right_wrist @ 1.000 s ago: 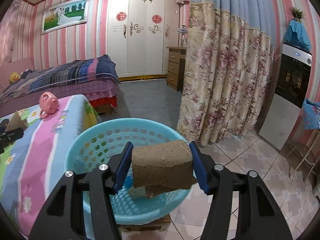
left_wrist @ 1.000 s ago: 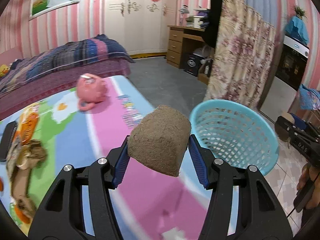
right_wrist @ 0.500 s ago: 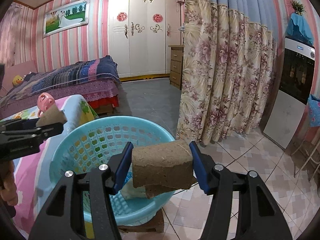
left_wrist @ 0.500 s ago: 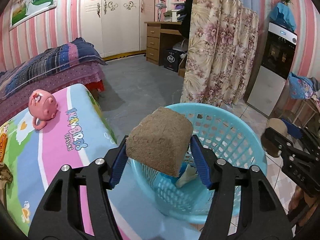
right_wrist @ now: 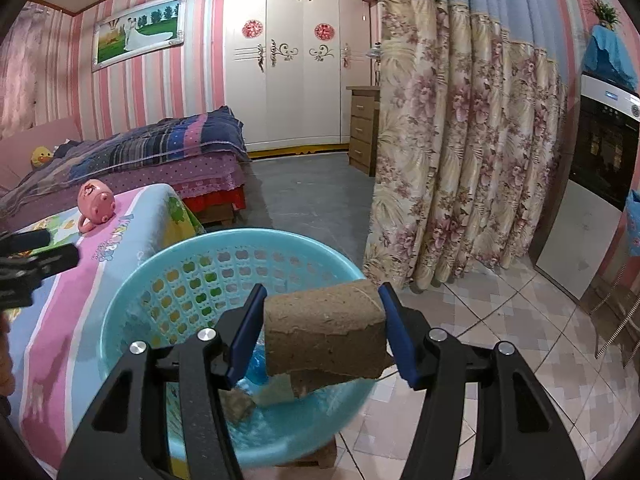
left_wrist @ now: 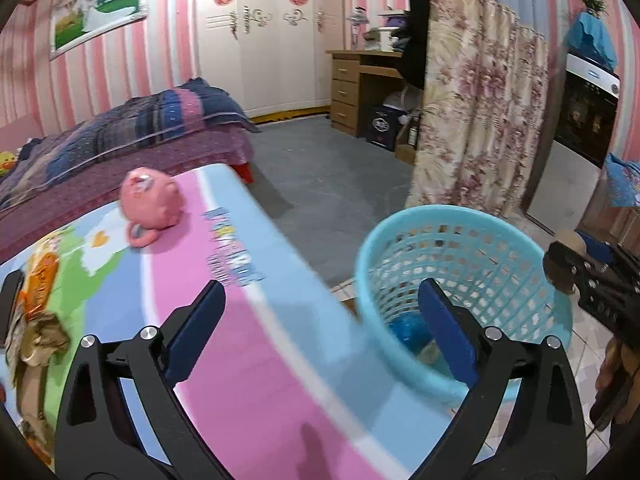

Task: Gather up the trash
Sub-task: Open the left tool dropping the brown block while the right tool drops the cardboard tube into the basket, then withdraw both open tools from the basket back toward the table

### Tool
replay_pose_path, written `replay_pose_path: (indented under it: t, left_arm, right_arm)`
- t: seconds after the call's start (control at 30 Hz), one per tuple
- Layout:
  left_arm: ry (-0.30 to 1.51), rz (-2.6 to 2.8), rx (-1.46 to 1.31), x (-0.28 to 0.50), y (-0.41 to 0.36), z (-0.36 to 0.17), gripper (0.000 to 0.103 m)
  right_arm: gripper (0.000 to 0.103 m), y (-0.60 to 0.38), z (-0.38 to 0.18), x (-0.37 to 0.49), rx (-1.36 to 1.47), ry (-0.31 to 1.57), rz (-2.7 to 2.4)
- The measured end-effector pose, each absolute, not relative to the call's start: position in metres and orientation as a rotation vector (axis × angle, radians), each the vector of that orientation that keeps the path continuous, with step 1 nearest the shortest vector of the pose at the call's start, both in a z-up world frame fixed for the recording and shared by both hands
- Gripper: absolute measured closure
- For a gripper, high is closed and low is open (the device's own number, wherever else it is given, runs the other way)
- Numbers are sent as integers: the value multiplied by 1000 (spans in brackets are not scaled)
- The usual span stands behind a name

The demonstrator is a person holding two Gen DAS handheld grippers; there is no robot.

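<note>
My left gripper (left_wrist: pixel 320 292) hangs over the edge of the table (left_wrist: pixel 260 380), its jaws opening with nothing between them. The light blue basket (left_wrist: pixel 460 212) stands just to its right. My right gripper (right_wrist: pixel 322 292) is shut on a brown cardboard block (right_wrist: pixel 324 332) above the basket (right_wrist: pixel 256 236). Another brown block (right_wrist: pixel 238 404) lies inside on blue and white scraps. An orange wrapper (left_wrist: pixel 38 280) and crumpled brown wrappers (left_wrist: pixel 40 340) lie at the table's left end. The left wrist view shows the right gripper (left_wrist: pixel 592 280) at the far right edge.
A pink pig toy (left_wrist: pixel 152 200) sits on the colourful tablecloth. A bed (left_wrist: pixel 120 136) stands behind the table, a floral curtain (right_wrist: pixel 460 160) hangs to the right, and a wooden desk (left_wrist: pixel 360 88) is at the back. The basket rests on a low wooden stool (right_wrist: pixel 320 456).
My left gripper carried its brown block over the basket, opened and let it go, then swung back left over the table. My right gripper still holds its block above the basket.
</note>
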State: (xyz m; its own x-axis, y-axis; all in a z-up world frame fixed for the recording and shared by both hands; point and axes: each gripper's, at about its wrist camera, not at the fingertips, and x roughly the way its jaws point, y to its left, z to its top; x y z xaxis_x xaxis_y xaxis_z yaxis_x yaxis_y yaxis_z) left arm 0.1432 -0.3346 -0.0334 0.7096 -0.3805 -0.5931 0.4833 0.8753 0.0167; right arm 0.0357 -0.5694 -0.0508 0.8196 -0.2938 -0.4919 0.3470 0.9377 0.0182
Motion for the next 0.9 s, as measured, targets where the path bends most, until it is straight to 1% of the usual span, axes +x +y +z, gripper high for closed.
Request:
replay_pose_path:
  t: [0.07, 0.13, 0.17, 0.2, 0.23, 0.27, 0.43, 0.67, 0.9]
  left_arm:
    - [618, -459, 167, 144, -322, -32, 6]
    - [623, -437, 152, 145, -309, -31, 6]
    - [624, -428, 142, 146, -301, -30, 6]
    - [624, -422, 137, 146, -297, -28, 6]
    - [623, -414, 132, 147, -291, -27, 6]
    - [622, -408, 129, 147, -286, -27, 6]
    - [606, -370, 108, 145, -261, -19, 6]
    - [555, -312, 77, 130, -216, 1, 6]
    - [531, -239, 53, 108, -150, 16, 6]
  right_arm:
    - [45, -567, -54, 48, 114, 522, -325]
    - [42, -564, -56, 56, 113, 540, -311]
    - [38, -563, -57, 60, 112, 545, -302]
    - [25, -560, -57, 62, 105, 545, -299]
    - [15, -556, -57, 63, 91, 536, -308]
    - [13, -551, -56, 64, 73, 529, -315]
    - [8, -537, -53, 65, 34, 540, -331]
    - [6, -507, -32, 47, 25, 471, -333]
    - [5, -447, -2, 40, 17, 399, -268]
